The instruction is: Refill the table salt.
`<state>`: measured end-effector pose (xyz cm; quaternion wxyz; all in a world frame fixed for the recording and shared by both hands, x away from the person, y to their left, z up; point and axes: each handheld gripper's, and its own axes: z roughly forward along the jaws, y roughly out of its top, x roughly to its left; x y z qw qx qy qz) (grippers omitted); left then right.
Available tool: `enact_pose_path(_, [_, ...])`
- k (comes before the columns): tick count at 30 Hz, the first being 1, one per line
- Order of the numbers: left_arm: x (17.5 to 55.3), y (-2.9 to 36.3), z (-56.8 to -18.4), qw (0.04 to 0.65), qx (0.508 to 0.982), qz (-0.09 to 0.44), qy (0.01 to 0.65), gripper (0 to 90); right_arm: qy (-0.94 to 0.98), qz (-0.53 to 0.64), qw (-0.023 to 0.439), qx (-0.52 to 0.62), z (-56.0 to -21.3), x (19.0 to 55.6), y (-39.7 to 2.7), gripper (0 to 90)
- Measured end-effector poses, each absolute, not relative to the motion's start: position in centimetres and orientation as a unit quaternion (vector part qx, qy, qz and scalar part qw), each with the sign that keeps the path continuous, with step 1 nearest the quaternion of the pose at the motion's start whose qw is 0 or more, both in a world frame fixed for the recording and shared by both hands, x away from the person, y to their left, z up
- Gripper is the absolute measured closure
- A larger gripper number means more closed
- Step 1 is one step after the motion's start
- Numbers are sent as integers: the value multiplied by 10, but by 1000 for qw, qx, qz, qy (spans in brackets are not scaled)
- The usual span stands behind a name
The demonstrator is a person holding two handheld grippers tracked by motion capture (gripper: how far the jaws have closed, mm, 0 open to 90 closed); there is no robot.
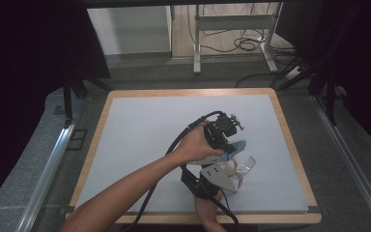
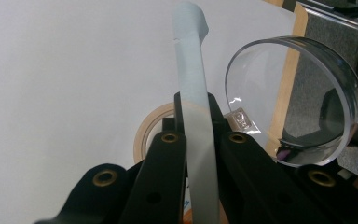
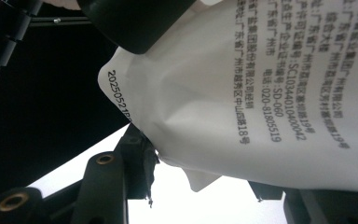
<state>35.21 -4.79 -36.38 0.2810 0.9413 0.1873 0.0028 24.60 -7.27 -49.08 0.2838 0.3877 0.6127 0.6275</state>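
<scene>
A white bag with a pale blue face [image 1: 237, 146] hangs above the white mat, right of the middle. My left gripper [image 1: 233, 143] reaches down onto it from the upper left and is shut on the bag's flat edge [image 2: 192, 84], seen edge-on between its jaws [image 2: 196, 112]. From the near edge comes my right gripper [image 1: 235, 178], grey plate on top. Its jaws [image 3: 205, 179] sit on either side of the bag's printed lower part [image 3: 261, 93] and press on it. A clear round dish [image 1: 248, 166] [image 2: 298, 102] stands tilted just right of the bag. What holds it up is hidden.
A tape roll [image 2: 144, 135] lies on the mat under the left gripper. The white mat [image 1: 145, 130] has a wooden rim [image 1: 290, 145]. Beyond the table's far edge stand desk legs [image 1: 196, 43] and loose cables [image 1: 246, 43]. Metal rails [image 1: 53, 159] run along both sides.
</scene>
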Motion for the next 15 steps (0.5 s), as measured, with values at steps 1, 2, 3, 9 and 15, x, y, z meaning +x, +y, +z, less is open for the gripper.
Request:
enact_pose_path(1, [352, -48, -364, 281, 941, 3, 187, 900, 613, 627, 284, 388, -491, 246, -73, 503])
enact_pose_path(2, [352, -48, -364, 281, 941, 3, 187, 900, 613, 627, 284, 388, -491, 246, -73, 503])
enact_pose_path(3, [352, -48, -364, 281, 941, 3, 187, 900, 613, 627, 283, 387, -491, 246, -73, 503])
enact_pose_path(9, [352, -49, -363, 281, 941, 3, 187, 900, 612, 628, 283, 388, -490, 246, -73, 503])
enact_pose_path(15, [352, -50, -363, 280, 942, 4, 186, 900, 611, 629, 285, 387, -490, 246, -74, 503])
